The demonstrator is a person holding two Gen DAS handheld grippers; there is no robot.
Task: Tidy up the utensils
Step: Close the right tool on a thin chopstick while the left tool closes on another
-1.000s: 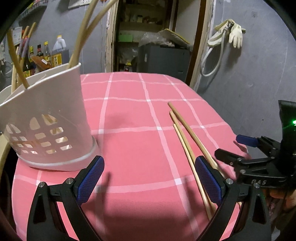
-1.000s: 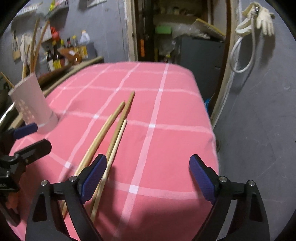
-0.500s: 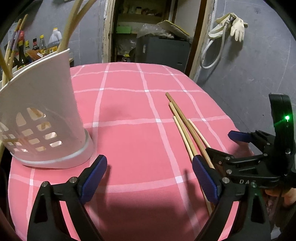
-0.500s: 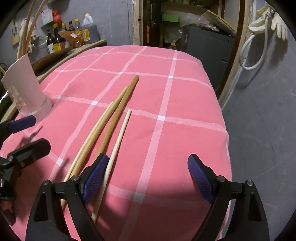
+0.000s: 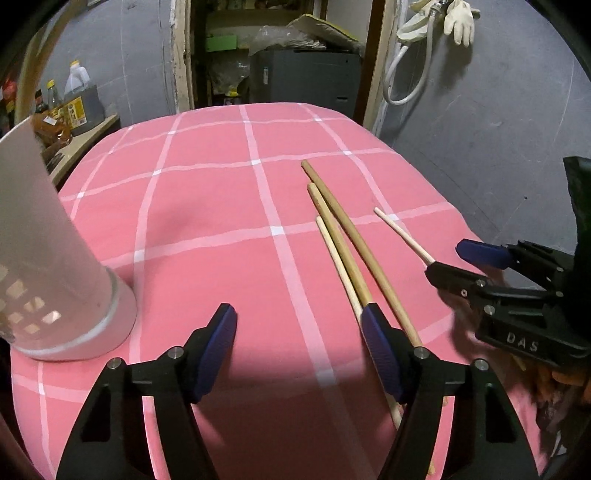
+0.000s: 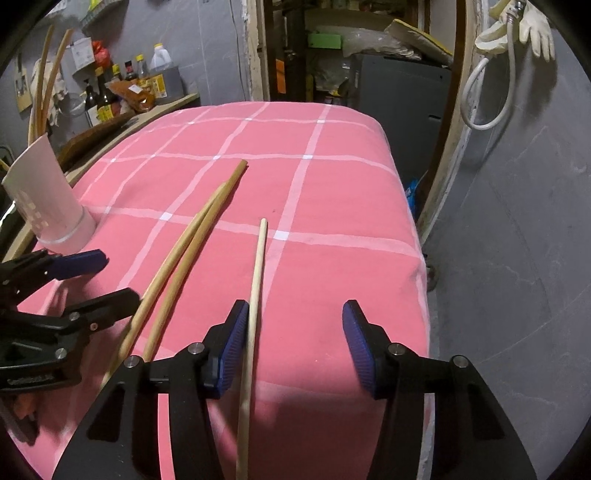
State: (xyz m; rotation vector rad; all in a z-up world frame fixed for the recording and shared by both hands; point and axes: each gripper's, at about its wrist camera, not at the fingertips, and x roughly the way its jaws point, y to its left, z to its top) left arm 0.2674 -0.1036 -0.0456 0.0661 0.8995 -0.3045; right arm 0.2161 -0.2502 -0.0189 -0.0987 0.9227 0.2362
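Observation:
A white perforated utensil holder (image 5: 44, 258) stands at the table's left with long wooden sticks in it; it also shows in the right wrist view (image 6: 48, 206). Several loose wooden sticks lie on the pink checked cloth: two thick ones (image 5: 347, 236) side by side and a thin pale one (image 6: 256, 280). My right gripper (image 6: 291, 339) is open, its left pad beside the thin stick, which runs between the jaws. My left gripper (image 5: 299, 347) is open and empty, its right pad over the thick sticks' near ends.
The pink cloth's (image 6: 332, 184) right edge drops to a grey floor. Bottles (image 6: 110, 92) and clutter stand on a shelf at the back left. A dark cabinet (image 5: 306, 77) and a hanging glove with hose (image 5: 458, 18) are behind the table.
The right gripper has shifted left and forward so the thin stick now lies between its jaws. The left gripper has swung right, away from the holder, and its jaws have narrowed.

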